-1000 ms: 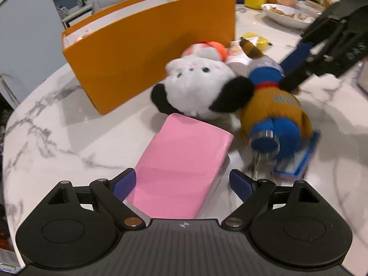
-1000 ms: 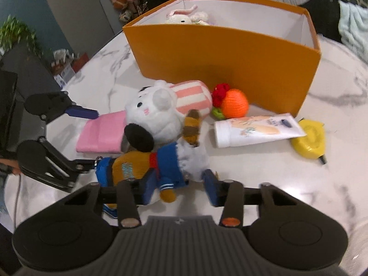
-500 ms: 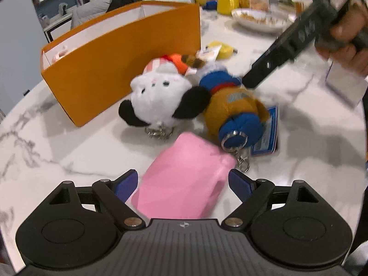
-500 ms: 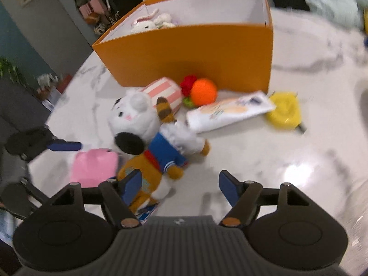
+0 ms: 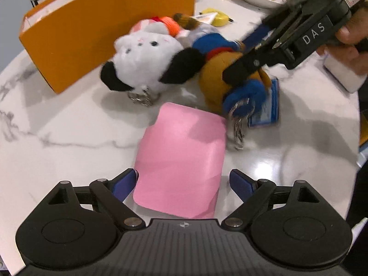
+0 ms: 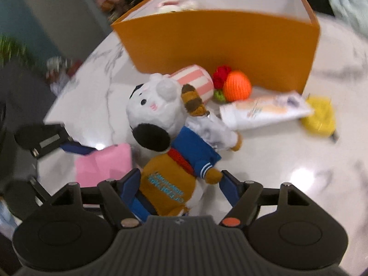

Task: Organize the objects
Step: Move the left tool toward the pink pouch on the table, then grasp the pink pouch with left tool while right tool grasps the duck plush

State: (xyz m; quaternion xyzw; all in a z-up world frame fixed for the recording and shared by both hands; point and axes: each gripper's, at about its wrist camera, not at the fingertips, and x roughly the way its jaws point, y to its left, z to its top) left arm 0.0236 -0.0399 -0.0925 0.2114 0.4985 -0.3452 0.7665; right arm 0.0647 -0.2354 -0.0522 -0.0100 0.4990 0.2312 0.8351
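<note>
White marble table (image 5: 69, 124) with grey veins, orange box (image 6: 220, 43) standing on it, pink pouch (image 5: 181, 161) lying flat near the edge, white plush dog (image 6: 156, 112) and brown plush in blue jacket (image 6: 177, 168) touching, cream tube (image 6: 264, 110), yellow tape measure (image 6: 318, 117), orange crochet ball (image 6: 238, 85).

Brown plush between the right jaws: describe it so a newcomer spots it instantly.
Start at the orange box on the marble table. In front lies a white plush; the brown plush touches it, nearer the camera. Only it wears a blue sailor top with a red scarf.

Glossy veined marble table (image 5: 69, 124) — fuzzy plush dog (image 6: 158, 112), matt pink pouch (image 5: 181, 161), metal keyrings (image 5: 142, 96).
</note>
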